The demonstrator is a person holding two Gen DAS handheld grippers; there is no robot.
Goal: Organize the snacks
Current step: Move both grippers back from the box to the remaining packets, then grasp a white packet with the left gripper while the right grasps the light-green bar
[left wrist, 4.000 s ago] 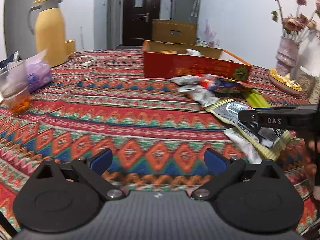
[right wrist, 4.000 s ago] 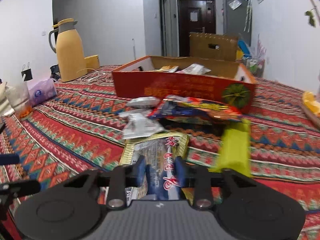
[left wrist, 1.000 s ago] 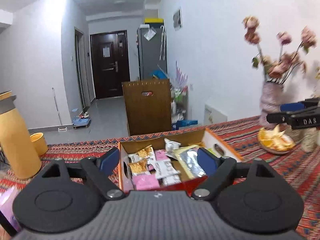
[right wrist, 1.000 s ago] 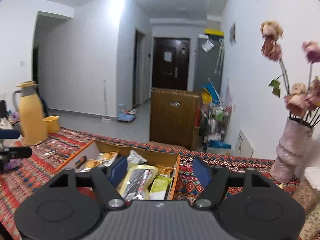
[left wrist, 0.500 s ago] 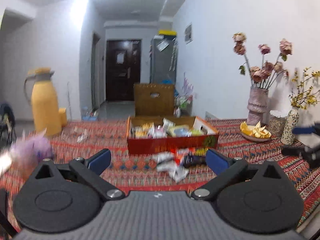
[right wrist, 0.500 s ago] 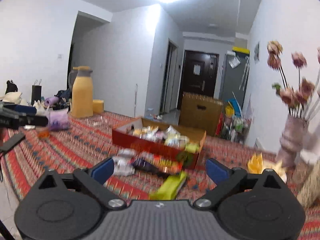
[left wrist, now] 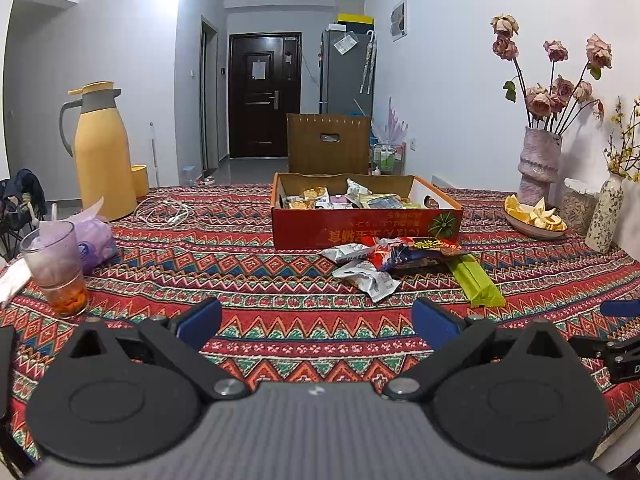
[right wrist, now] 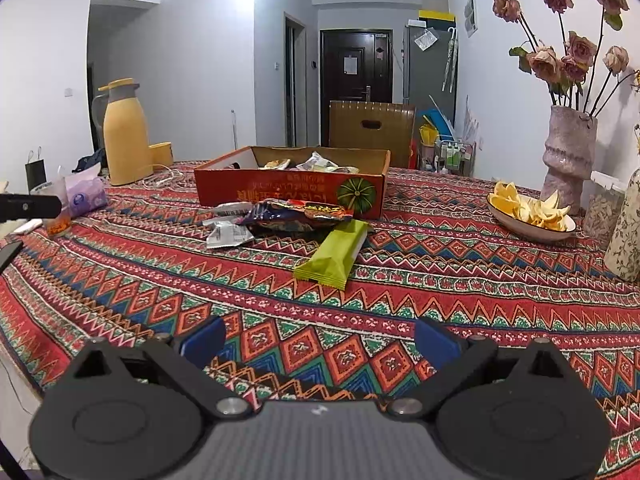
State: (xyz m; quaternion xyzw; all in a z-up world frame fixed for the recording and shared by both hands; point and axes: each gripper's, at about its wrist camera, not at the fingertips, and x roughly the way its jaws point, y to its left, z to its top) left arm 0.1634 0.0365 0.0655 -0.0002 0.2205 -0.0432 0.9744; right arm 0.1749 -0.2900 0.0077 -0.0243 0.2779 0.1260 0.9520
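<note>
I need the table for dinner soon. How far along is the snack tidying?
Partly done: the red box already holds a layer of packets. Nothing is in hand; the left tool and right tool, whose jaws have just been opening, stand open and empty above the tablecloth. Left: the green packet, the dark chip bag and the silver packets in front of the box.

Red snack box (left wrist: 366, 229), front wall: yellow characters printed upside down, illegible. Snack wrappers (right wrist: 298, 212): print too small to read.
</note>
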